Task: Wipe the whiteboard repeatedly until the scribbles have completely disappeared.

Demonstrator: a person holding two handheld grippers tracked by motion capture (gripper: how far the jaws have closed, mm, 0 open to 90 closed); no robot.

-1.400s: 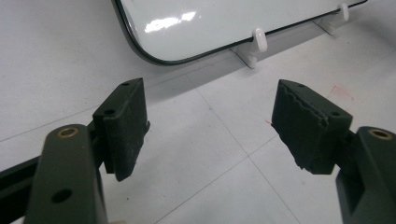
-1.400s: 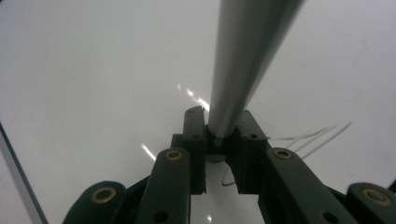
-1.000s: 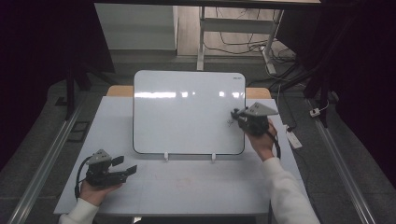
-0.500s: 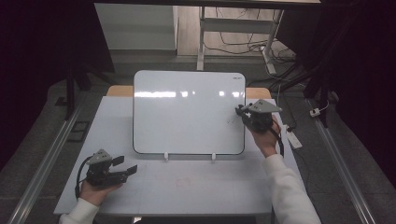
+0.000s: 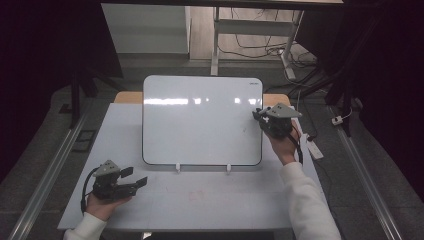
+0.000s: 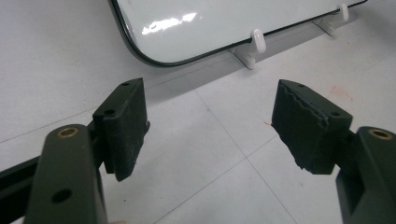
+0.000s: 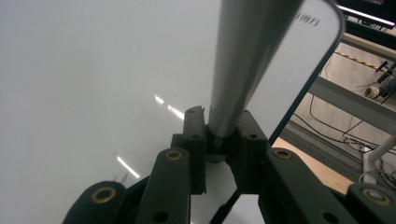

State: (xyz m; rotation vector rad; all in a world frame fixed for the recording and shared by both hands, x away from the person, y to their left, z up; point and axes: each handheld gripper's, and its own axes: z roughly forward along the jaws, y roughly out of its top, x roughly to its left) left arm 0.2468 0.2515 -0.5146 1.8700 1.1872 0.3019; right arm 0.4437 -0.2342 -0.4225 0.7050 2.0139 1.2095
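A white whiteboard (image 5: 200, 120) stands tilted back on the white table (image 5: 210, 210). My right gripper (image 5: 260, 116) is raised at the board's right edge, pointing at its surface. In the right gripper view the board (image 7: 93, 70) is close ahead, and the gripper (image 7: 219, 128) is shut on a grey pen-like barrel (image 7: 247, 56) that runs up out of the picture. My left gripper (image 5: 134, 177) rests at the table's front left, open, with nothing in it. In the left gripper view its jaws (image 6: 210, 121) stand wide apart over bare table, and the board's lower corner (image 6: 224, 18) lies beyond.
Two white feet (image 5: 177, 167) (image 6: 257, 39) prop the board's lower edge. A small white object (image 5: 315, 149) lies at the table's right edge. A faint red smudge (image 5: 196, 195) marks the table. Desk legs and cables (image 5: 260, 47) lie on the floor behind.
My right gripper has shifted a little to the right and up along the board's right edge, still holding the grey barrel. The left gripper has stayed put.
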